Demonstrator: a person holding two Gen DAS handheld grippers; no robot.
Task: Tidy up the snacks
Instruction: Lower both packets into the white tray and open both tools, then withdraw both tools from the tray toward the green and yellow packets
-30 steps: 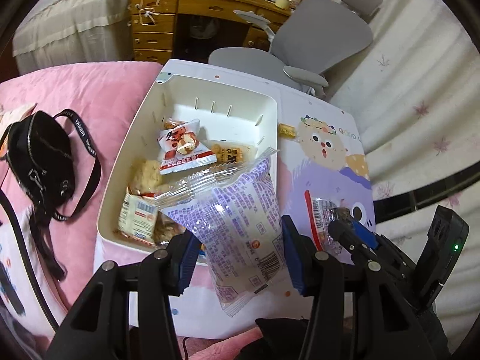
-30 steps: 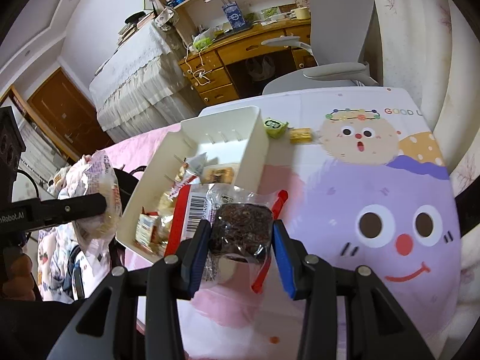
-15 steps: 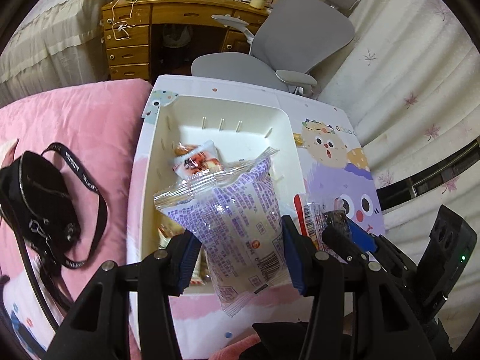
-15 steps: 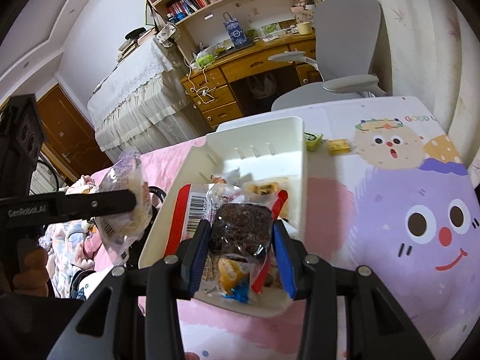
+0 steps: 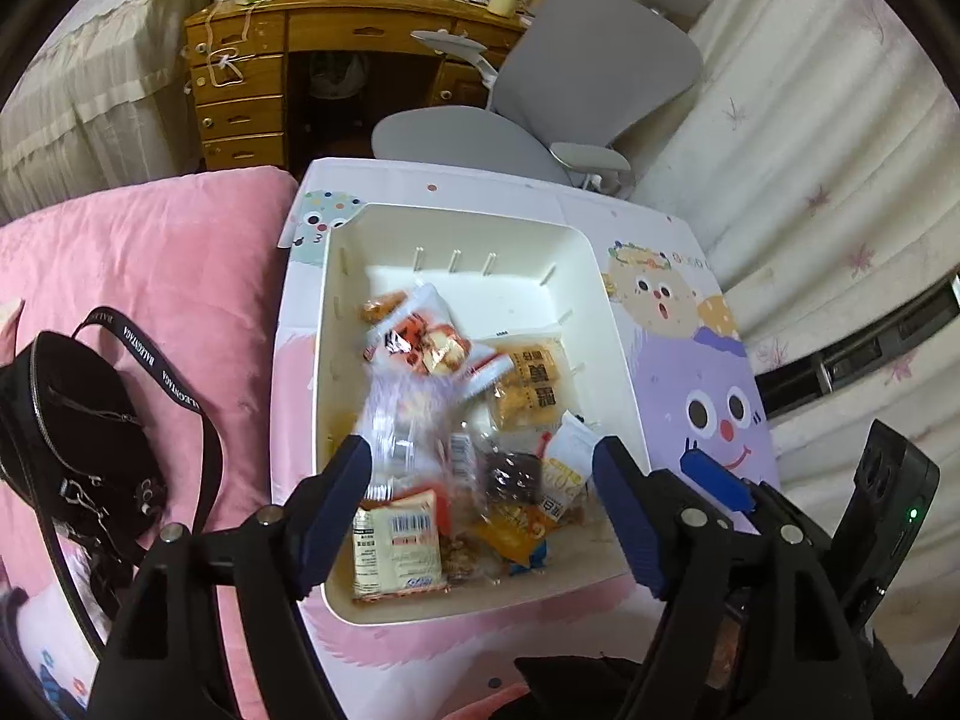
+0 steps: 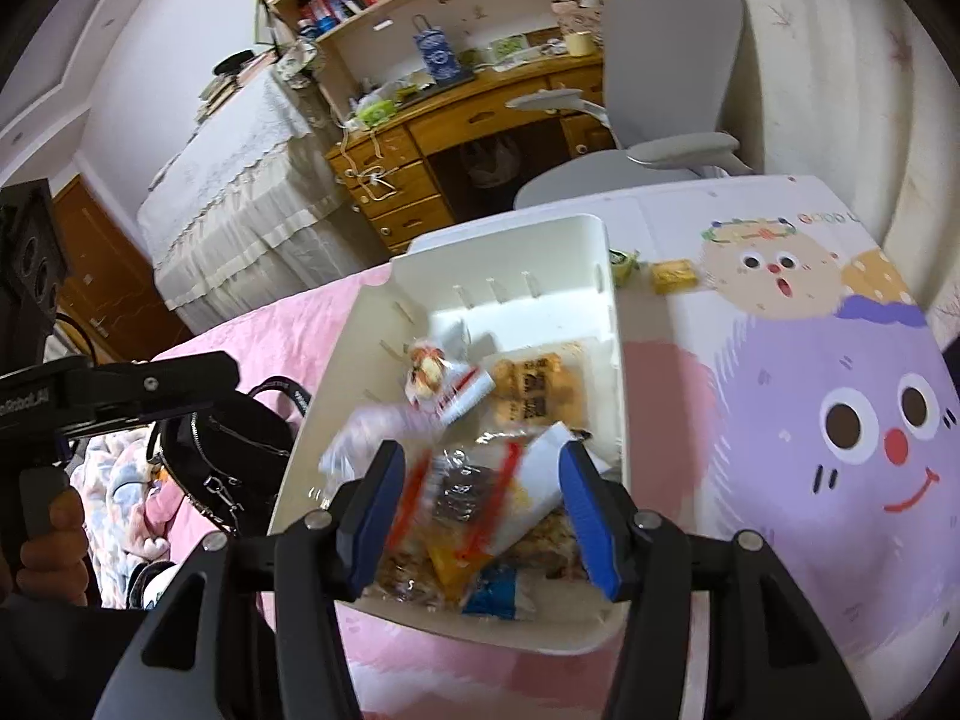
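Both tools, left (image 5: 480, 480) and right (image 6: 477, 501), just spreading, released over the bin (image 5: 606, 324) at frame centre so purple bag (image 5: 408, 408) and dark snack (image 6: 462, 495) drop in among the others.

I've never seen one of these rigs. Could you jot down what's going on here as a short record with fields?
Setting: cartoon-print table beside a pink bed
Container: white bin, already holding several snack packets
Left tongs: jaws just opened, purple-print packet blurred, dropping into the bin
Right tongs: jaws just opened, brown-cake packet released over the bin
Still outside the bin: green snack, yellow snack
Nearby: black bag
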